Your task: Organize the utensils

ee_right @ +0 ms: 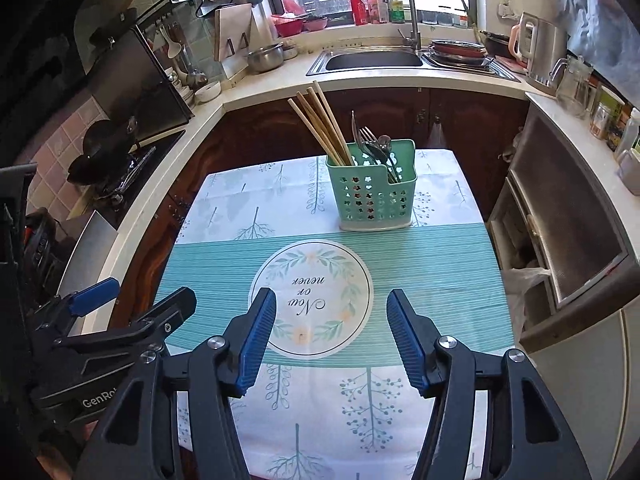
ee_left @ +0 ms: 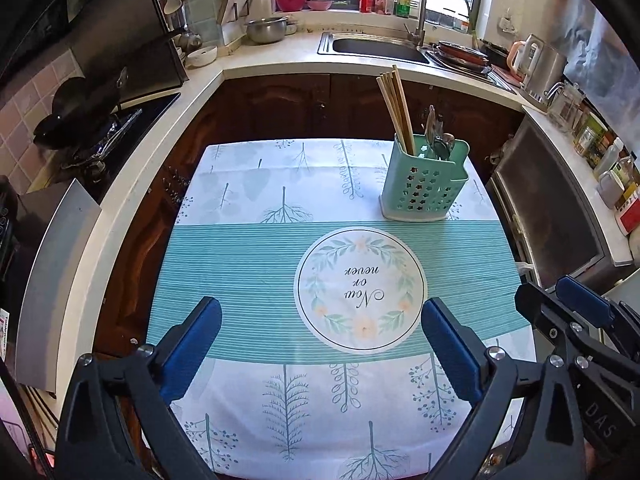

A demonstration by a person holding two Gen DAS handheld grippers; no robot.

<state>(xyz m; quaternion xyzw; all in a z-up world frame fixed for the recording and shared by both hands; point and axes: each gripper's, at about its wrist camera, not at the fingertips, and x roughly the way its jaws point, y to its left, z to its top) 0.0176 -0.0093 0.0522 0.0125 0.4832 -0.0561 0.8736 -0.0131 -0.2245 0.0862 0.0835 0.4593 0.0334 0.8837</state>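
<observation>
We hold the left gripper (ee_left: 320,344) low over the near part of the table (ee_left: 240,264), its blue-padded fingers (ee_left: 192,348) spread wide with nothing between them and touching nothing. Our right gripper (ee_right: 331,338) hangs just beside it at the same height, also parted, though a little less widely, and equally empty; between its pads (ee_right: 256,340) we see only the round printed emblem (ee_right: 311,298) at the middle of the tablecloth (ee_right: 432,264). Each camera catches the other gripper at its edge, the two close together but apart.

The green perforated utensil holder (ee_right: 372,192) stands upright near the far edge of the tabletop, towards the far right corner, well apart from both grippers. Its base rests just behind the striped teal band of the cloth. In its left compartment wooden chopsticks (ee_right: 320,124) lean out to the left. In its right compartment we see metal cutlery (ee_right: 378,148): a fork, a spoon and what looks like a knife, heads up.
</observation>
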